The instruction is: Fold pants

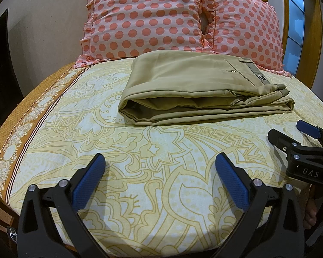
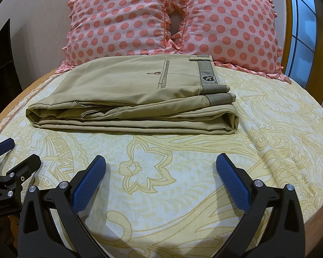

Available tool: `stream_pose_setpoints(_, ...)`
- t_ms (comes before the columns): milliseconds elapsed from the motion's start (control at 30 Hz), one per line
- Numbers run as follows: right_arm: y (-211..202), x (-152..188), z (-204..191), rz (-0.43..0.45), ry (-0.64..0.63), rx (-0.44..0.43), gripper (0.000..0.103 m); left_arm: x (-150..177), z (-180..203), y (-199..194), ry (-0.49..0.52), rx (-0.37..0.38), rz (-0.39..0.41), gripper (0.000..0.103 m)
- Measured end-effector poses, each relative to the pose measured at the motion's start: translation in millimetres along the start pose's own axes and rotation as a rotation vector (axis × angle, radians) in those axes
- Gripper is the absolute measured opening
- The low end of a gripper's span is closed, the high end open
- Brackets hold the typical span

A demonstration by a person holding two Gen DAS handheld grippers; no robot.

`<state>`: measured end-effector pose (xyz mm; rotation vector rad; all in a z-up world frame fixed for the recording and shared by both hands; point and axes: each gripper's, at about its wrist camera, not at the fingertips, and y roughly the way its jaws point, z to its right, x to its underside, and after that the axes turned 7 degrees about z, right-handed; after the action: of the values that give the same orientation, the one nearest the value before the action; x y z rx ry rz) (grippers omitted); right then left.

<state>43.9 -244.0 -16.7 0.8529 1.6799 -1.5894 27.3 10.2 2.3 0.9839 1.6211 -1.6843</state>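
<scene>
tools (image 1: 160,163) apart; pants (image 2: 131,99) crosswise, waistband seemingly right

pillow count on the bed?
2. Left polka-dot pillow and right polka-dot pillow stand side by side at the headboard, behind the folded pants. Nothing visible suggests more, though the pants hide their lower edges.

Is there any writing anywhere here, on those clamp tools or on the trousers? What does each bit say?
"DAS": white letters on the black body of the right gripper, seen from the left wrist.
"GenRobot.AI": small print on the left gripper body, seen from the right wrist.
Badge on the waistband of the pants: an emblem with letters, too small to read.
No other text is visible.
</scene>
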Motion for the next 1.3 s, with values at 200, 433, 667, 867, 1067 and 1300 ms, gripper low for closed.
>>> stream_pose_setpoints(200, 0.1, 0.1, 0.2, 0.000, 0.000, 0.000, 0.102, -0.5, 0.7, 0.6, 0.001, -0.001, -0.003, 0.101)
stream_pose_setpoints(433, 0.1, 0.3, 0.6, 0.001, -0.001, -0.001, 0.102, -1.4, 0.0, 0.9, -0.001, -0.003, -0.001, 0.101)
stream_pose_setpoints(667, 0.4, 0.2, 0.7, 0.002, -0.001, -0.001, 0.102, -3.2, -1.6, 3.0, -0.002, -0.004, 0.000, 0.101)
stream_pose_setpoints(867, 0.2, 0.3, 0.5, 0.002, -0.001, -0.001, 0.102, -3.2, -1.4, 3.2, -0.001, -0.003, -0.001, 0.101)
stream_pose_setpoints(1067, -0.1, 0.4, 0.4, 0.002, -0.001, -0.001, 0.102, -4.0, -2.0, 4.6, -0.003, -0.007, -0.001, 0.101)
stream_pose_setpoints(1300, 0.1, 0.6, 0.3, 0.002, -0.001, -0.001, 0.102, -3.3, -1.6, 4.0, -0.002, -0.005, -0.001, 0.101)
